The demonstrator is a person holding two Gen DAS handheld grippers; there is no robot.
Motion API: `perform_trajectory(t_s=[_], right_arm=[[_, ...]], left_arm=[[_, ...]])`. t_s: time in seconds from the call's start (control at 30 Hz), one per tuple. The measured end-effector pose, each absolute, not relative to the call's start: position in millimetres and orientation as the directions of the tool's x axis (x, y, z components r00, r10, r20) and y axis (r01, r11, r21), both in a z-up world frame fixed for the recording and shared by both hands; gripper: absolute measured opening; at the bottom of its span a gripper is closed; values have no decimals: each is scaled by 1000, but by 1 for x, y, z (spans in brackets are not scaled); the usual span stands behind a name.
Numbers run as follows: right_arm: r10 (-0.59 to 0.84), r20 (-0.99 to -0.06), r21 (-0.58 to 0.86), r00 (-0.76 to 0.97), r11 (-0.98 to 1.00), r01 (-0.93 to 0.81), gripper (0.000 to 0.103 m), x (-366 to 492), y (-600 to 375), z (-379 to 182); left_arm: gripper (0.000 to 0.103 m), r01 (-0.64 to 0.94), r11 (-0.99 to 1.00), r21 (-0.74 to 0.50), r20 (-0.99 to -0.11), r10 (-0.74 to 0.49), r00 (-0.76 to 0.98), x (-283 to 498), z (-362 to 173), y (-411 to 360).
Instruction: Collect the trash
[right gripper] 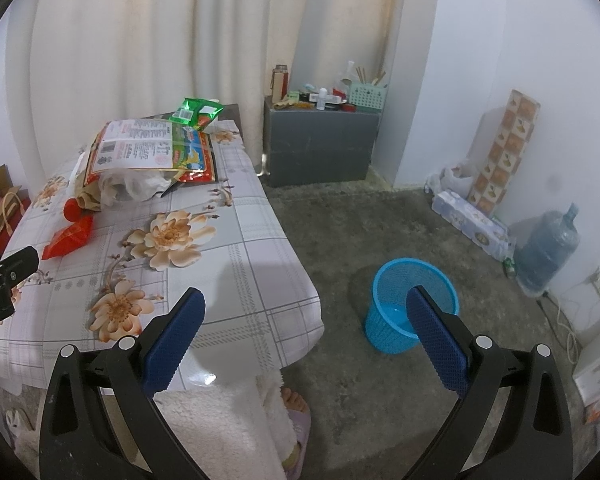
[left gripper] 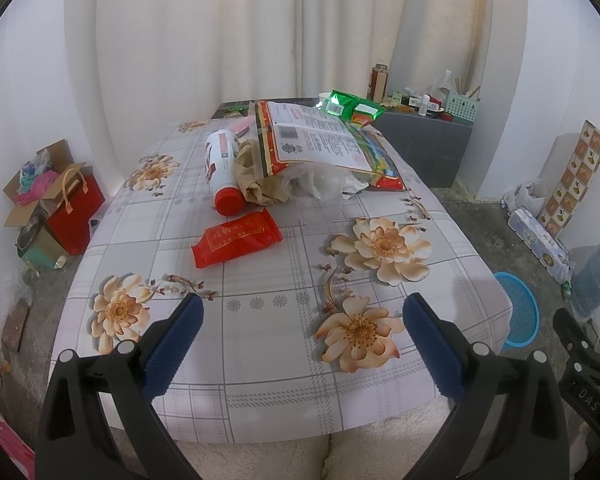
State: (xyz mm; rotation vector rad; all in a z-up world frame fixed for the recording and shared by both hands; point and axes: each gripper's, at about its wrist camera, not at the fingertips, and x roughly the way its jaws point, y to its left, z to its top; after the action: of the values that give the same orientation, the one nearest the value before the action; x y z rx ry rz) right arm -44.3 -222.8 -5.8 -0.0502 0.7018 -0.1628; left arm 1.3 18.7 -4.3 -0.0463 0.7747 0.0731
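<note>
Showing the start of a trash-collecting task, with nothing yet grasped; the left gripper [left gripper: 302, 320] is held low over the near edge of the floral-clothed table [left gripper: 260, 360], its fingers spread wide and empty, presumably so that the litter ahead can be approached squarely; the right gripper [right gripper: 306, 316] is likewise held spread and empty, aimed off the table's corner toward the blue basket [right gripper: 412, 304] on the floor, which is judged to be the intended receptacle and appears empty. The trash is seen heaped toward the far half of the table: a red packet [left gripper: 236, 238] lies nearest and apart from the rest; behind it a white bottle with a red cap [left gripper: 222, 170] lies on its side, touching crumpled brown paper [left gripper: 256, 178]; crumpled white plastic [left gripper: 320, 182] is partly covered by a large printed bag [left gripper: 324, 140]; green packets [left gripper: 352, 106] lie at the far end. What lies under the large bag cannot be made out; the basket is cut off by the table edge in the left view; the printing on the packets is too small to read.
</note>
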Motion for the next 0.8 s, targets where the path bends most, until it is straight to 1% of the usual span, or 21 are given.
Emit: perform_trajectory(t_s=[0.37,0.53,0.7,0.8], right_arm=[[-134,-649,-66,749,991,120,97,-43,-217,-9],[-26,-671,45,741,996,76,97,-43,-210,-2],[105,-713,163,694,986,18,97,-36,-190,-8],[130,-736,177,665,984,4,97,-26,-181,-16]], left_arm=[[98,-75,997,-8,-712,47,700,-2,-5,28],[98,-23,999,-24,-708,-1,706,-13,-3,44],[98,-15,999,-50,-659,-21,752,-30,-1,76],[98,-12,998,-63,-627,-30,778,-32,-3,95]])
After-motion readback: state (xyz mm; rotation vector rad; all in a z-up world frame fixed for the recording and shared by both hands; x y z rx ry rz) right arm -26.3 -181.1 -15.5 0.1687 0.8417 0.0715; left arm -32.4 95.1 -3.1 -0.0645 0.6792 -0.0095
